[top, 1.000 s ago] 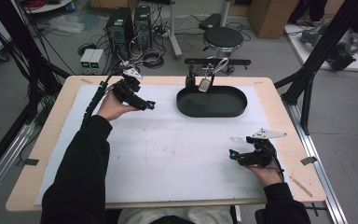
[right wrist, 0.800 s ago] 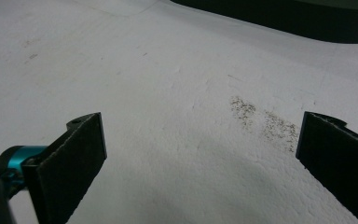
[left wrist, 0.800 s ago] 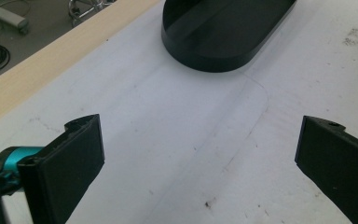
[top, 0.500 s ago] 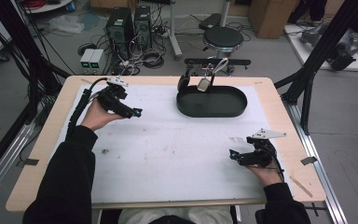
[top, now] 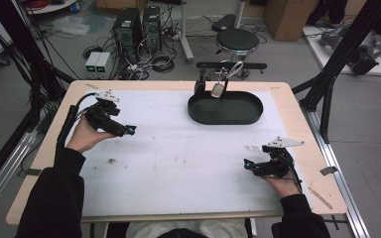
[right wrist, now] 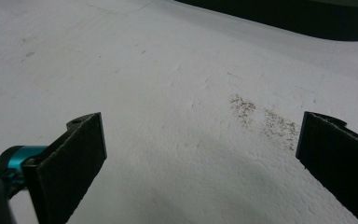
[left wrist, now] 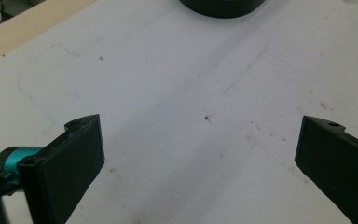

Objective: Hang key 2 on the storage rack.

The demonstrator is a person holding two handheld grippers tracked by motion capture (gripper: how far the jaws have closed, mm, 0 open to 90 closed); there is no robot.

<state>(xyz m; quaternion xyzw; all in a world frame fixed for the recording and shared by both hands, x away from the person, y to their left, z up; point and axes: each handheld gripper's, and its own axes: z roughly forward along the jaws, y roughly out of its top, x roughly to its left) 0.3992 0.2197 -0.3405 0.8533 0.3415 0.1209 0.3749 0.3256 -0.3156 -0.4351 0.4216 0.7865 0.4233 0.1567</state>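
We see one black oval tray [top: 225, 115] at the table's [top: 297, 124] far edge, one small metal piece [top: 218, 89] hanging over its rim. Nothing blocks it. It sits at two o'clock from our left gripper [top: 129, 130] and eleven o'clock from our right gripper [top: 248, 164]. Both spread wide, empty.

left tongs [top: 129, 130] | now further from black tray [top: 225, 118], out near worktop's [top: 178, 208] left edge | jaws wide apart
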